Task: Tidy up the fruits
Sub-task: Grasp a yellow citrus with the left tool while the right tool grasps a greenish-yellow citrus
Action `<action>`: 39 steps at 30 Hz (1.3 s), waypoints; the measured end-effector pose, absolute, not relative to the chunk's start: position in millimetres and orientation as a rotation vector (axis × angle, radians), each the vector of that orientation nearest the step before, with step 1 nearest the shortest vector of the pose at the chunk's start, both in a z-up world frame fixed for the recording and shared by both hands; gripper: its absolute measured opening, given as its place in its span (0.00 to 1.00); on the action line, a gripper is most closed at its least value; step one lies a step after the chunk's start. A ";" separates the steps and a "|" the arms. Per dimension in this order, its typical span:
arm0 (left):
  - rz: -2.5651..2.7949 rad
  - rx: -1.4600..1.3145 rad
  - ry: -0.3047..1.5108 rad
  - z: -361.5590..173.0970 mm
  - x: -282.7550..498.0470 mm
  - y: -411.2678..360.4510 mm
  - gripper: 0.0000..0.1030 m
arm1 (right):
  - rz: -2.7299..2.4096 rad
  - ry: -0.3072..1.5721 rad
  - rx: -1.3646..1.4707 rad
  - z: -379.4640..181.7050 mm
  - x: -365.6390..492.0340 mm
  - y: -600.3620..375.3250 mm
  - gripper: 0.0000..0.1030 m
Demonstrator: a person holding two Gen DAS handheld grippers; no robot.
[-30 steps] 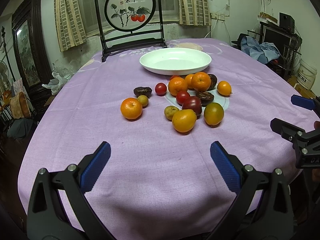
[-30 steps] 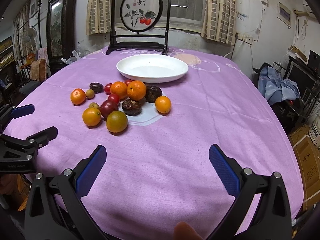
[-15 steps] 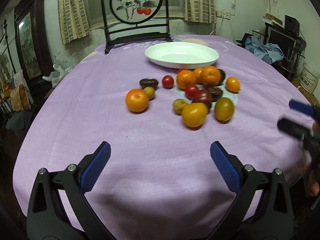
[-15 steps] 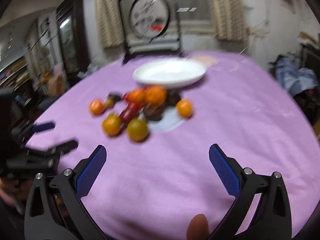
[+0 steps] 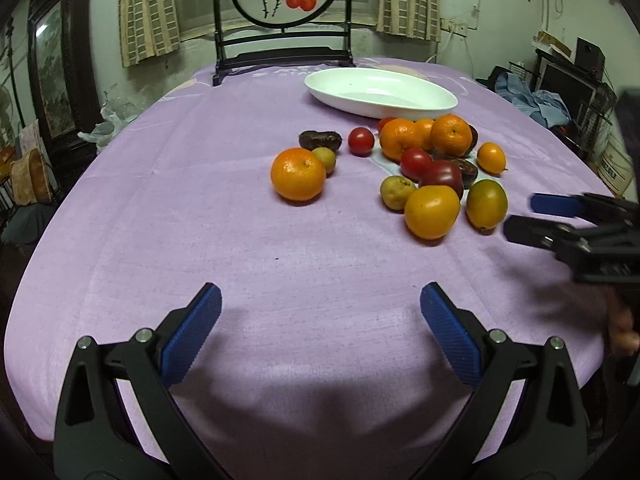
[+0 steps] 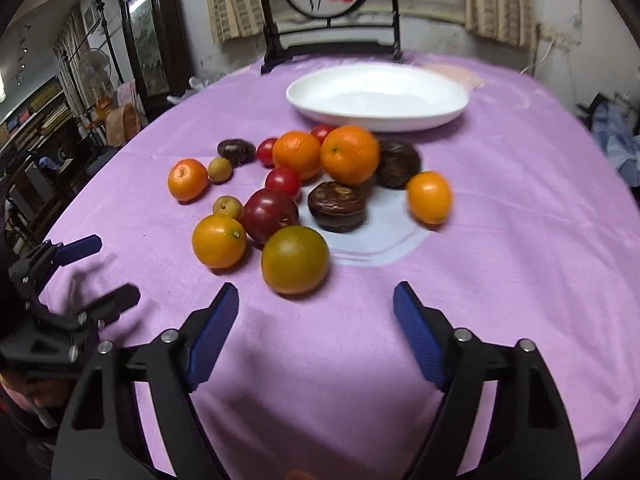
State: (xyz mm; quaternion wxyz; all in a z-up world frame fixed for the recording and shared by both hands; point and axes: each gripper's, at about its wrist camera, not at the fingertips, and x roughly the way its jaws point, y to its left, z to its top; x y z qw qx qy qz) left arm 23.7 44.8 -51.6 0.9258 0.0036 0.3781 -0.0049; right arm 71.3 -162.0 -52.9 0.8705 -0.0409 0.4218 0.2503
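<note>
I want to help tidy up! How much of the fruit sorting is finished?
Nothing looks done yet: the white dish is bare and all the fruit lies on the purple tablecloth. The right gripper has just been narrowing its jaws, with nothing between them. The left gripper is open, holding nothing. Every piece is left.

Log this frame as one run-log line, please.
phase: approach | left gripper: open, empty | right gripper: open, jaws just closing, empty | fruits: on tablecloth | white dish: empty

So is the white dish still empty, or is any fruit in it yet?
Empty: the white dish shows only bare white inside; all the fruit lies on the cloth.
</note>
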 end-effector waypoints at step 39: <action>-0.240 0.008 0.894 -46.2 93.5 -9.3 0.40 | 0.712 0.828 0.130 -46.1 86.1 -189.2 0.39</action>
